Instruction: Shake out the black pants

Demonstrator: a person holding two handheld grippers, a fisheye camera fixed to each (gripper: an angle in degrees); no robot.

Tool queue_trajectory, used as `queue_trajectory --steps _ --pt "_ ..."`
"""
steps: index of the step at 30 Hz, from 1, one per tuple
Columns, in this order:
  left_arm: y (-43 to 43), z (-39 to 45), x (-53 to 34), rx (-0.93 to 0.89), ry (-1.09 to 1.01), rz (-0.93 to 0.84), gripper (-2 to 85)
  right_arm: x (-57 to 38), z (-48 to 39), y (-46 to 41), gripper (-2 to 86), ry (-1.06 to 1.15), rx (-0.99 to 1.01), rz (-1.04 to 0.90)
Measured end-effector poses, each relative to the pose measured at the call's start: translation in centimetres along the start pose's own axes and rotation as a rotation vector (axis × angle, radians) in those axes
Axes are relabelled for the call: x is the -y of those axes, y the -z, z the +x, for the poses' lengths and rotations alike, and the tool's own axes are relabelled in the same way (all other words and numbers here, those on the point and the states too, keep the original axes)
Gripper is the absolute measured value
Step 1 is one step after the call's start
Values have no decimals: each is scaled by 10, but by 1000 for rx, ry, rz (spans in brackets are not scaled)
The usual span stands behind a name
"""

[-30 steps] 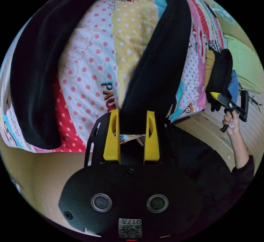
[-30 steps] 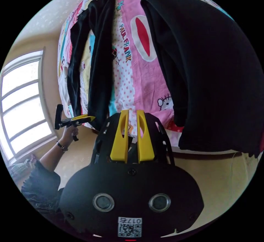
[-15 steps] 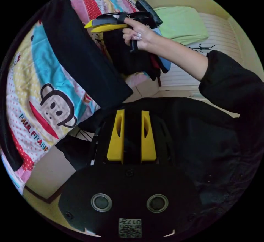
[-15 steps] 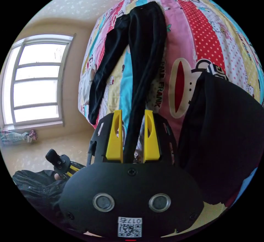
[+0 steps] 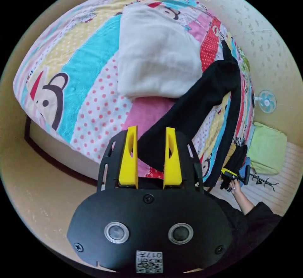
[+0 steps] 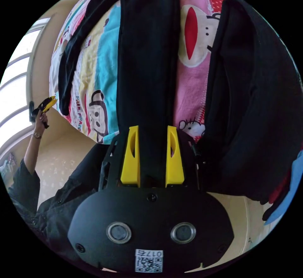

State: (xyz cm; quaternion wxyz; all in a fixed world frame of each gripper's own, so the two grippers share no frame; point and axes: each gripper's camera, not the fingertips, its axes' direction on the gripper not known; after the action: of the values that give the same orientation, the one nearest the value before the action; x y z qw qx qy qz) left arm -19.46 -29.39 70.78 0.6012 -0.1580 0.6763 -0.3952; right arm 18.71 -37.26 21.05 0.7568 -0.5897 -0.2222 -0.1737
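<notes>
The black pants (image 5: pixel 202 101) lie in a long bend across the patterned bed cover (image 5: pixel 91 79). One end sits between the yellow jaws of my left gripper (image 5: pixel 151 129), which is shut on it. From there the cloth runs up the bed, turns, and comes down to my right gripper (image 5: pixel 232 174), held in a hand by the bed's edge. In the right gripper view, my right gripper (image 6: pixel 153 128) is shut on a wide stretch of the pants (image 6: pixel 148 63). A thinner stretch runs down to the left gripper (image 6: pixel 47 103) at the far left.
A folded white cloth (image 5: pixel 157 60) lies on the bed beside the pants. Another black garment (image 6: pixel 252 101) and something blue (image 6: pixel 296 177) hang over the bed's edge near my right gripper. A green pillow (image 5: pixel 268 151), a fan (image 5: pixel 266 101), a window (image 6: pixel 12 79) and bare floor (image 5: pixel 38 183) surround the bed.
One second ago my right gripper was shut on nothing; it has since taken hold of the pants. Both hands have swung apart, and the pants now stretch over the bed between them.
</notes>
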Motion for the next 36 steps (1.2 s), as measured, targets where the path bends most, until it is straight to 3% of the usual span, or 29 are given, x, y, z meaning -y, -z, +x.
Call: queue_trajectory --steps 1,4,9,14,18,23,29,33,34,36 --pt "-29 -13 5 -60 8 -110 131 -7 0 0 132 -28 5 -2" --pt "-28 -22 -17 -53 10 4 92 -21 -3 -3 137 -44 -25 -39" --pt "-20 -21 -71 -240 -124 -155 38 -40 9 -6 140 -61 -57 -92" --pt "-8 -71 -154 -369 48 -110 40 -59 38 -34 109 -77 104 -177" --pt "14 -93 -201 -284 250 -109 51 -72 53 -26 62 -77 243 -122" --pt "48 -11 -197 -330 -13 -135 100 -108 23 36 35 98 419 35" --pt "47 201 -163 -411 -503 -266 147 -112 -51 95 25 407 448 107" --pt "3 297 -168 -118 -662 -460 166 -98 -70 111 27 498 593 98" --pt "-13 309 -177 -61 -699 -544 150 -94 -72 115 29 513 645 83" --pt "-18 316 -194 1 -768 -546 96 -86 -69 115 34 520 683 17"
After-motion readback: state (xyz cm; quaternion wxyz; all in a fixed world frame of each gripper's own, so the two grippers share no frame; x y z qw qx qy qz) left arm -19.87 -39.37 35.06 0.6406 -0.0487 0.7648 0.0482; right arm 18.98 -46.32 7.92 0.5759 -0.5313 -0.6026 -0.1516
